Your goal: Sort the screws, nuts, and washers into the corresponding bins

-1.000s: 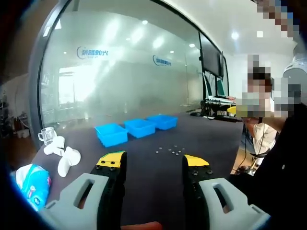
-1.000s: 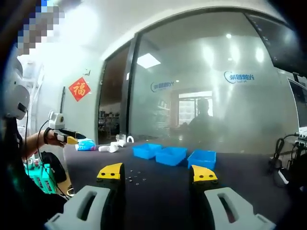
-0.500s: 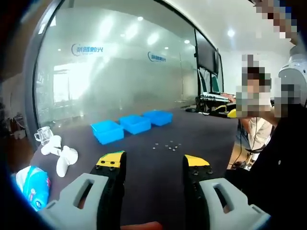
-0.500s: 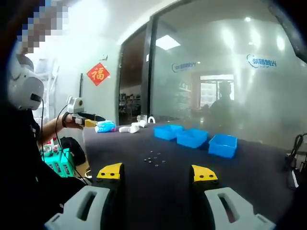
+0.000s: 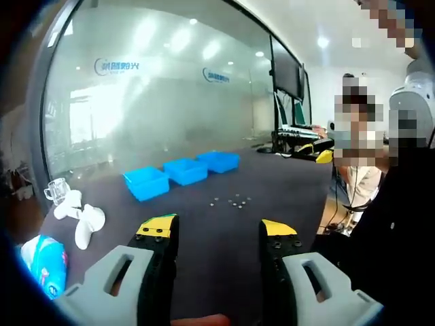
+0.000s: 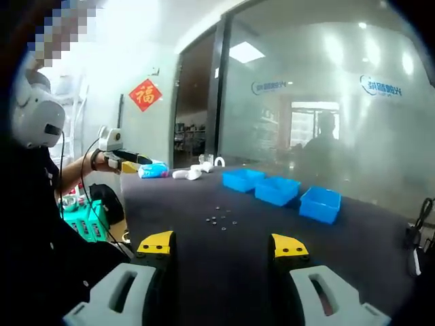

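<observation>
Bare dark counter (image 5: 217, 231) lies open between your grippers and the small scattered metal screws, nuts and washers (image 5: 231, 200) at mid-counter. Your left gripper (image 5: 216, 234) and right gripper (image 6: 223, 246) both hang with jaws spread wide, holding nothing. Three blue plastic bins (image 5: 180, 173) sit in a row beyond the parts, near the counter's far edge by the glass wall (image 5: 156, 102).

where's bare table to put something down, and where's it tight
Bare: the wide dark table between the open right gripper and the scattered hardware; likewise ahead of the open left gripper, short of the hardware. Crowded: the three blue bins in a row behind the hardware, and the corner with the white pieces, glass cup and blue packet.
</observation>
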Motion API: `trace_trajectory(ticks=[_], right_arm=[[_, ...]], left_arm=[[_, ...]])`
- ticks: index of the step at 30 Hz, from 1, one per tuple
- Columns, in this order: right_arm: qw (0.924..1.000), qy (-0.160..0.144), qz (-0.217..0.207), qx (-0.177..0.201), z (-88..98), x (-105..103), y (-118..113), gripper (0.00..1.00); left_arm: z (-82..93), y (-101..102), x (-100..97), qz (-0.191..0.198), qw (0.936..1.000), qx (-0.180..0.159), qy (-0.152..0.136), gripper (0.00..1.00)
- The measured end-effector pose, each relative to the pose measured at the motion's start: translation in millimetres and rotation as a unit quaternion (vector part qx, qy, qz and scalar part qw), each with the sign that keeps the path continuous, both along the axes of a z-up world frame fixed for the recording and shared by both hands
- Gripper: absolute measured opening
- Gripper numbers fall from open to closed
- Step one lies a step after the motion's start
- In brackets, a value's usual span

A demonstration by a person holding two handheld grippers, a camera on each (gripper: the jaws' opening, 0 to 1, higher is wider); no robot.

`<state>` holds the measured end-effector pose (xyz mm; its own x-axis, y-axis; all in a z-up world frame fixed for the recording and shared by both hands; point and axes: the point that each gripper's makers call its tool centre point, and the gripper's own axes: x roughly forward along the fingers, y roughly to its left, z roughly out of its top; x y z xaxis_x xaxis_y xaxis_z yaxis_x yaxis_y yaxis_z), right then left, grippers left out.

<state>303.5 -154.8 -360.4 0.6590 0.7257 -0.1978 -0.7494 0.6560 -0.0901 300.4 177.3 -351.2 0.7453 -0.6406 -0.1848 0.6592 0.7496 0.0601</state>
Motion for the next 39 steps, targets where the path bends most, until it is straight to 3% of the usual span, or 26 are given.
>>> trace_trajectory(ticks=[15,20,35,39], right_arm=[[0.9995,0.013,0.006,-0.027,-11.3,3.1,-2.1,0.49],[0.9994,0.014,0.006,-0.031,-12.0,4.3,-3.6,0.49],[0.9986,0.021,0.011,-0.047,-21.1,4.6,-8.2,0.49],[0.9982,0.021,0.013,-0.054,-22.0,5.0,-7.8,0.49]], left_arm=[[-6.5,-22.1,3.4,-0.052,0.9977,0.018,0.041,0.46],[-16.5,-30.6,7.1,-0.075,0.9926,0.067,0.068,0.46],[-17.4,-56.0,37.0,-0.127,0.9779,0.131,0.102,0.46],[-21.6,-58.8,48.9,-0.144,0.9699,0.161,0.113,0.46]])
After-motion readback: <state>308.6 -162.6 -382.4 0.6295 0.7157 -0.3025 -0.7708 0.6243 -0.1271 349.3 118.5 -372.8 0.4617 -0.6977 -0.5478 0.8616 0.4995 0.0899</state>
